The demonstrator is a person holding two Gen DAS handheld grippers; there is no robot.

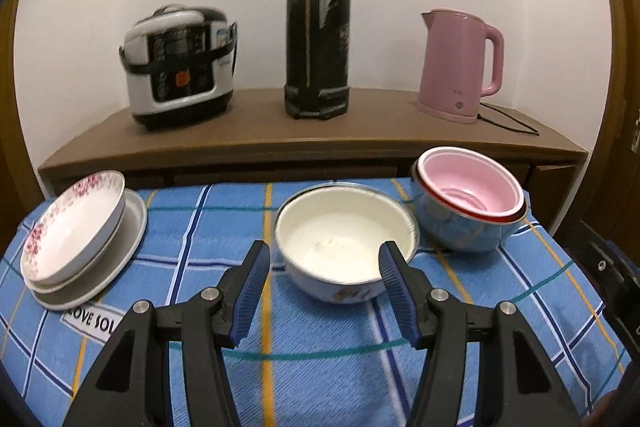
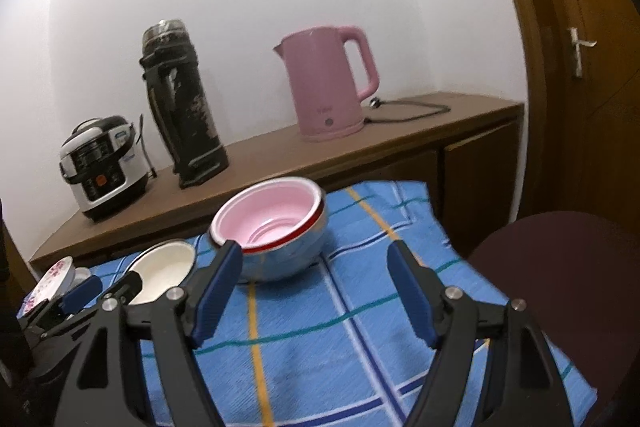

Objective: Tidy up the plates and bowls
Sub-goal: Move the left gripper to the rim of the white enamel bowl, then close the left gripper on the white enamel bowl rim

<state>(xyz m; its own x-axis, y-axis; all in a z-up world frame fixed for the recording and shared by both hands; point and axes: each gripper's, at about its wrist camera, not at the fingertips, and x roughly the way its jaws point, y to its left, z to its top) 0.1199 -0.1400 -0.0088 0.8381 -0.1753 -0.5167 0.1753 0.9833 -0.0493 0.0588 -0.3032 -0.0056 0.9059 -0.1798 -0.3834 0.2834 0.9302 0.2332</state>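
Both grippers, left (image 1: 324, 263) and right (image 2: 316, 259), hang spread and empty over the blue checked cloth (image 1: 320, 367); only the right view shows a dark chair (image 2: 560, 287) and door handle (image 2: 578, 53), only the left the whole floral plate stack (image 1: 76, 231) far left of the cream bowl (image 1: 340, 235) and the pink nested bowls (image 1: 468, 203).

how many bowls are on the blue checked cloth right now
3: a white enamel bowl mid-cloth ahead of the left tongs, and a pink plastic bowl nested in a red-rimmed blue bowl at far right. More could be nested unseen.
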